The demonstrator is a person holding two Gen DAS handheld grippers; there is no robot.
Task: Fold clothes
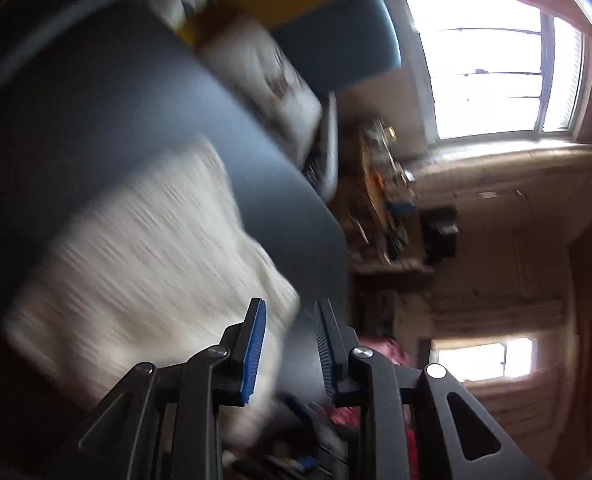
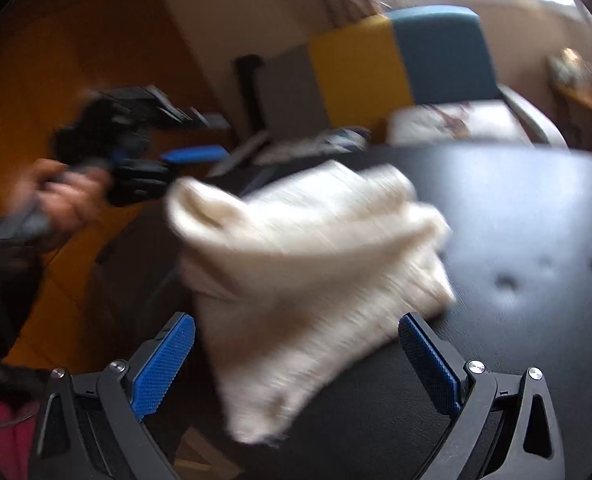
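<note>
Both views motion-blurred. Cream knit garment [image 2: 307, 272], bunched and roughly folded, lying on dark worktop [image 2: 515, 208], one corner hanging past the near-left edge. Same garment [image 1: 136, 256] in left wrist view, spread on the worktop [image 1: 108, 112], view tilted sideways. Right gripper [image 2: 296, 360] low and just before the garment, jaws spread wide, blue pads [image 2: 164, 364] on either side of the hanging corner, nothing pinched; contact with cloth not clear through blur. Left gripper [image 1: 290, 344] with jaws apart by a narrow gap, nothing between them, near the garment's edge, left pad [image 1: 254, 352] overlapping the cloth in view, touching or not cannot tell. Left gripper also seen in right wrist view [image 2: 194, 154], held off the worktop's left side, above and apart from the garment, gripped by a hand [image 2: 62, 200] with dark sleeve [image 2: 4, 280]. Small dimples on worktop [image 2: 507, 280] right of the garment. Behind worktop: chair with yellow and teal back [image 2: 407, 60], white printed cushion [image 2: 455, 120] on its seat. Bright window [image 1: 491, 64] and cluttered shelf [image 1: 387, 184] in left wrist view. Orange-brown wooden panel [image 2: 76, 60] at left in right wrist view.
</note>
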